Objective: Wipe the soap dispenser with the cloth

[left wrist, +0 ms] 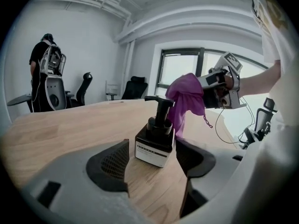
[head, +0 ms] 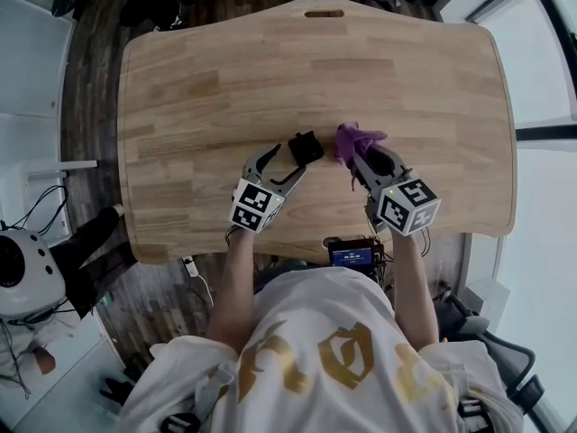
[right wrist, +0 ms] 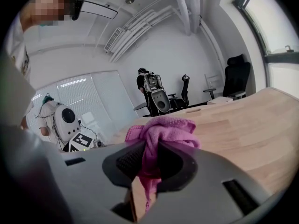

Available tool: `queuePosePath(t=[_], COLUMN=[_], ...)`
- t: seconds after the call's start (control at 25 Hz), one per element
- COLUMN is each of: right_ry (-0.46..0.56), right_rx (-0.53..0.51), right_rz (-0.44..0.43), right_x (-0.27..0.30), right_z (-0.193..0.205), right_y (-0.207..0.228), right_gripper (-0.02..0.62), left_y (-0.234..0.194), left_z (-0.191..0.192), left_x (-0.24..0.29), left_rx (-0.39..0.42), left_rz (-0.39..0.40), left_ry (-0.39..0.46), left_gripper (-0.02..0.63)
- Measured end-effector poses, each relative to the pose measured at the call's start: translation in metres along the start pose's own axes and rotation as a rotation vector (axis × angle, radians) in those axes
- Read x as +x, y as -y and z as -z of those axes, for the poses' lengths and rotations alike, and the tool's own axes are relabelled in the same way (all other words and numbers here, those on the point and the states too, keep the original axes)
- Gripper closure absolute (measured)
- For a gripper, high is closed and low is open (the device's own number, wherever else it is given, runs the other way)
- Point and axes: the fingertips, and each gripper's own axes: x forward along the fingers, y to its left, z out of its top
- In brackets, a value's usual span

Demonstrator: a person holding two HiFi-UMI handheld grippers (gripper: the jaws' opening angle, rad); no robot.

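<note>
Black squat soap dispenser (left wrist: 156, 134), white label (left wrist: 149, 154); bunched magenta cloth (left wrist: 186, 99) just beside.

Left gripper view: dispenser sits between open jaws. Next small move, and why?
Probably close the left gripper on the soap dispenser, at its base: the jaws flank it without pressing. The right gripper already clamps the purple cloth, which hangs beside the pump, so steadying the bottle should come before wiping.

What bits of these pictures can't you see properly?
- Soap dispenser label, left gripper view: print too small.
- Whether the cloth touches the dispenser: the pump overlaps it in the left gripper view.
- Blue device at the table edge, head view: screen too small.
</note>
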Motion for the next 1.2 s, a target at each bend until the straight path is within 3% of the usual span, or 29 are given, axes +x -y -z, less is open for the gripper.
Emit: queuePosePath(t=[0.24, 0.64, 0.88, 1.2], right_ry=[0.007, -0.002, 0.039, 0.020], right_rx=[0.023, 0.044, 0.074, 0.062], right_rz=[-0.026, -0.015, -0.039, -0.042], right_x=[0.008, 0.012, 0.010, 0.012], right_z=[-0.001, 0.002, -0.003, 0.000], right_y=[-0.001, 0.008, 0.009, 0.012], right_gripper=[0.529, 0.529, 0.529, 0.529], left_y=[-0.003, -0.001, 0.003, 0.006], left_z=[0.004, 0.013, 0.007, 0.015], left_x=[0.010, 0.029, 0.037, 0.054], left_rx=[0.036, 0.089, 0.195, 0.211], left_rz=[-0.007, 0.050, 0.034, 0.067], left_ry=[0.024, -0.022, 0.013, -0.027], left_gripper=[0.258, 0.242, 0.242, 0.242])
